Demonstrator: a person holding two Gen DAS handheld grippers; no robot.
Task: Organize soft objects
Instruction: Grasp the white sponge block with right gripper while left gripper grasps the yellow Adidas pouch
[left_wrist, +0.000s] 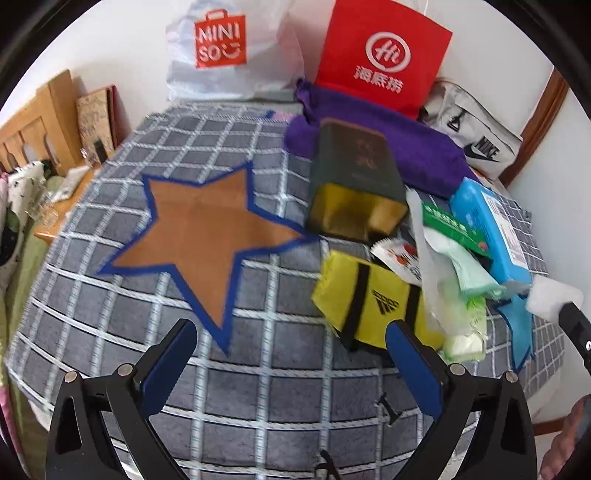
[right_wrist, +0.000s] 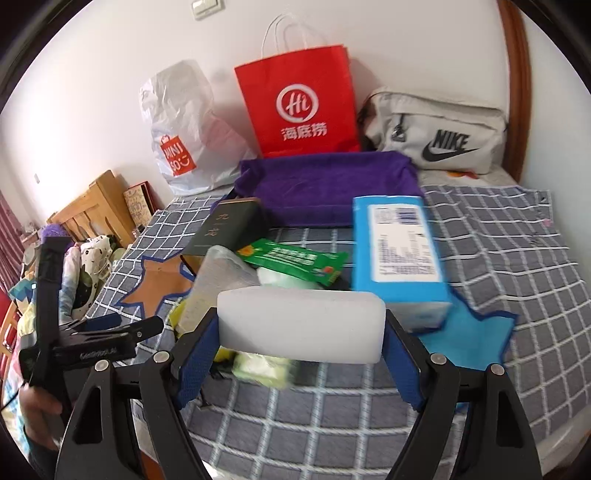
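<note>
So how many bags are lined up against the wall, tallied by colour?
Red paper bag: 1
White plastic bag: 1
Grey Nike bag: 1
Total: 3

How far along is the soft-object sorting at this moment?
Early. Nothing looks sorted: the brown star mat lies bare. In hand: the right hand-held gripper clamps a white foam block; the left hand-held gripper is open. Left: the yellow pouch and the pile beside it.
</note>
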